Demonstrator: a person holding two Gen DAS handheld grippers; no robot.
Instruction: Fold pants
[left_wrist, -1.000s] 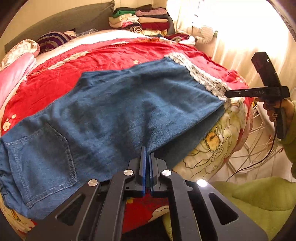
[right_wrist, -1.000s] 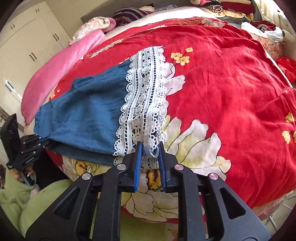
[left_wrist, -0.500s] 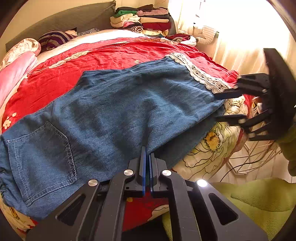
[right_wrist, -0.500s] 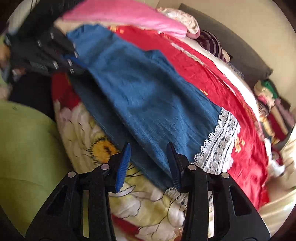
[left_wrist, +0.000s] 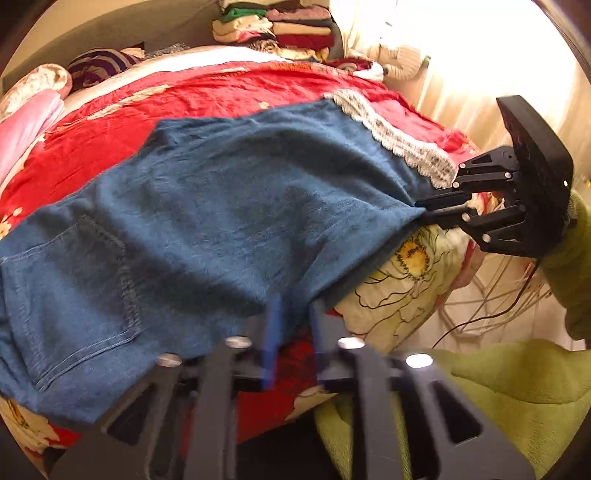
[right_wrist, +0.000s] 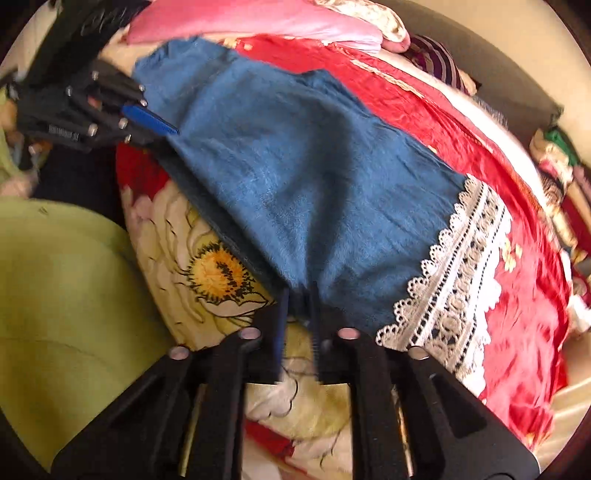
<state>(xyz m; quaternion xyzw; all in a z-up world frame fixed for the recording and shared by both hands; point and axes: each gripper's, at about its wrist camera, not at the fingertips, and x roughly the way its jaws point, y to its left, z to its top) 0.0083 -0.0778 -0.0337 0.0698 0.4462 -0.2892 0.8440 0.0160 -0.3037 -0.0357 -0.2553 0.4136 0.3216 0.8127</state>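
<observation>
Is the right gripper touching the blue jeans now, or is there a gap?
Touching. In the right wrist view, the right gripper has the edge of the blue jeans bunched between its fingertips.

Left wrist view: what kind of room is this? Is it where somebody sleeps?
Most likely a bedroom. The blue pants lie on a bed with a red flowered cover, pillows sit at its far end, and a stack of folded clothes stands beyond them.

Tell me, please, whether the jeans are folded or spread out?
Folded lengthwise: the jeans lie with one leg over the other, a darker layer showing under the near edge.
</observation>
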